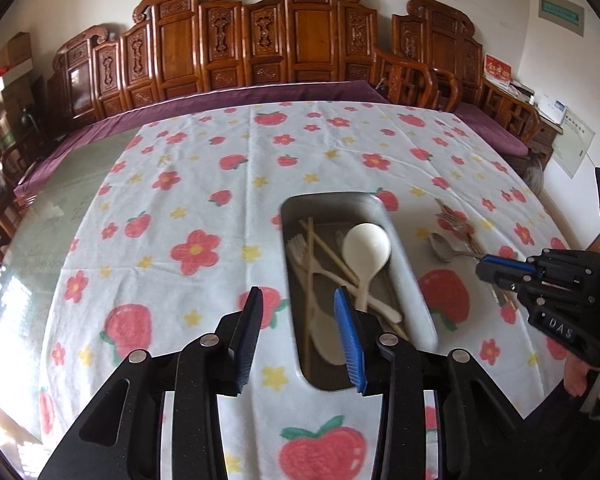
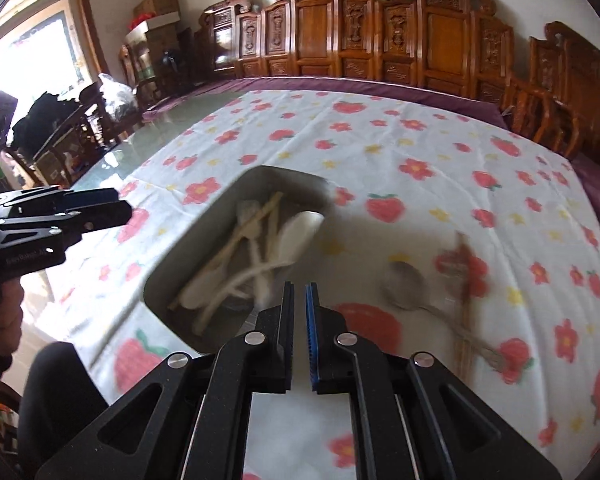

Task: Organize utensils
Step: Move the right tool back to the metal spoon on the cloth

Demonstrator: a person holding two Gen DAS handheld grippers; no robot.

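Steel oblong tray (image 1: 414, 300), smooth-walled

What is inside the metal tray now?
The metal tray holds a white spoon, wooden chopsticks and pale utensils. The left gripper covers its near part.

The wide stretch of flower-and-strawberry printed tablecloth (image 1: 204, 184) left of and beyond the rectangular grey metal tray (image 1: 410, 288) lies bare and passable. Inside the tray, pale plastic spoons and forks (image 1: 366, 248) and bamboo chopsticks cross, crowding its floor. To its right, a steel spoon (image 1: 442, 247) and wooden chopsticks (image 2: 464, 300) lie loose near the black right gripper (image 1: 488, 270).
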